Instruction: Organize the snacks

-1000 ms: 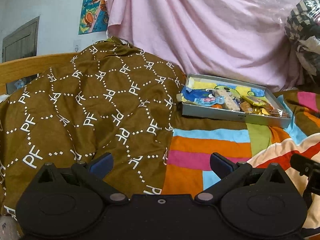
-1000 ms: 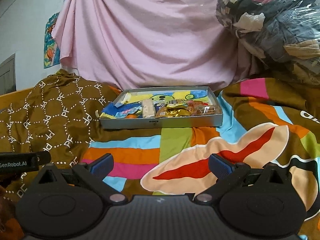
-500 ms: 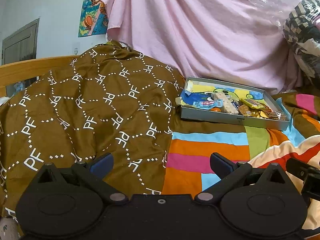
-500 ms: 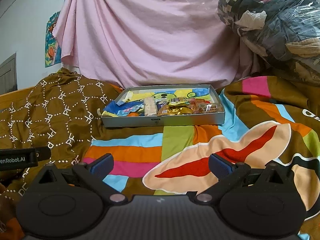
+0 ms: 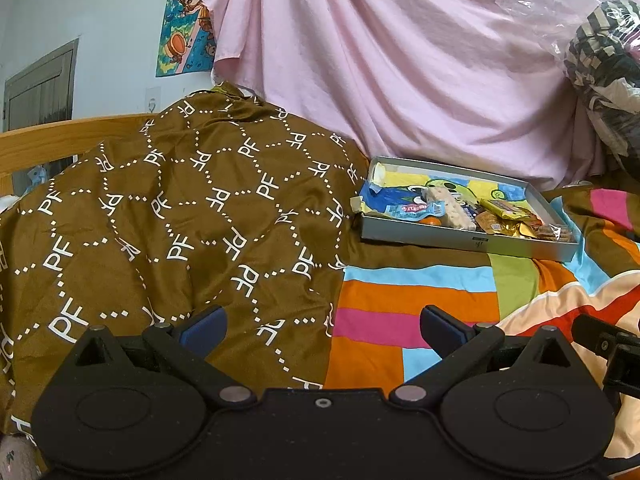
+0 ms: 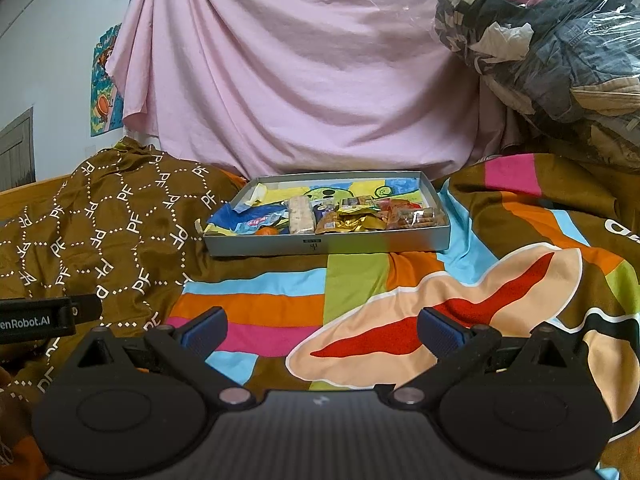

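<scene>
Snacks in bright foil and plastic wrappers lie together inside a shallow grey cardboard tray, which sits on the bed toward its far edge, against the draped pink sheet. The tray's low walls keep the packets from sliding off the soft, colourfully striped bedspread. The brown patterned quilt is bunched at the bed's left side. Both the left hand-held gripper and the right hand-held gripper hover released and empty, well short of the tray. This fits either sorting still ahead or packets already gathered.
</scene>
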{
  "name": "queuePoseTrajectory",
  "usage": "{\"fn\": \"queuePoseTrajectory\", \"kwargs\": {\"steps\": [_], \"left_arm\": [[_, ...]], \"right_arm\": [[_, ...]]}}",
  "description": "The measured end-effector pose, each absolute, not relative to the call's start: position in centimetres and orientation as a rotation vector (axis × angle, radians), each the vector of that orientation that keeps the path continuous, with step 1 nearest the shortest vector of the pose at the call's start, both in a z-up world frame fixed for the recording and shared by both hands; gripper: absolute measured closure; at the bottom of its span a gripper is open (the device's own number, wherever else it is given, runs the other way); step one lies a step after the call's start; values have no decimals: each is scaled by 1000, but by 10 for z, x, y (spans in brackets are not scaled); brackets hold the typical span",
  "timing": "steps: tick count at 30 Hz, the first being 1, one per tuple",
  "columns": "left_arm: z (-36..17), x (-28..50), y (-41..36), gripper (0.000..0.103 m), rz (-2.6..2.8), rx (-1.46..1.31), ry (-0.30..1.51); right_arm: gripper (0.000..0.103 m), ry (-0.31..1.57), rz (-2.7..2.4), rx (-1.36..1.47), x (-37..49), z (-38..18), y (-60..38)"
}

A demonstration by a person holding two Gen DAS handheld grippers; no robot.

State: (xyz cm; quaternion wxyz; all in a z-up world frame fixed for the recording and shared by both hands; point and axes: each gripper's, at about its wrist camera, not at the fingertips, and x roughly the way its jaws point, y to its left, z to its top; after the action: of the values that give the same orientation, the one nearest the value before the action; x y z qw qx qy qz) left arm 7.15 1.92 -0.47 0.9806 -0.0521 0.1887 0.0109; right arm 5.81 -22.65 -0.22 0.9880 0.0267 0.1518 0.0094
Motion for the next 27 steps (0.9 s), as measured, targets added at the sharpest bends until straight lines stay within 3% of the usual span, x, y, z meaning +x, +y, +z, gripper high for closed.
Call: {"fn": "queuePoseTrajectory", "kwargs": {"steps": [27], "left_arm": [[-5,71,20,1,22,-105,376]], "right_arm": [[0,313,31,52,58,-4,-225]]}}
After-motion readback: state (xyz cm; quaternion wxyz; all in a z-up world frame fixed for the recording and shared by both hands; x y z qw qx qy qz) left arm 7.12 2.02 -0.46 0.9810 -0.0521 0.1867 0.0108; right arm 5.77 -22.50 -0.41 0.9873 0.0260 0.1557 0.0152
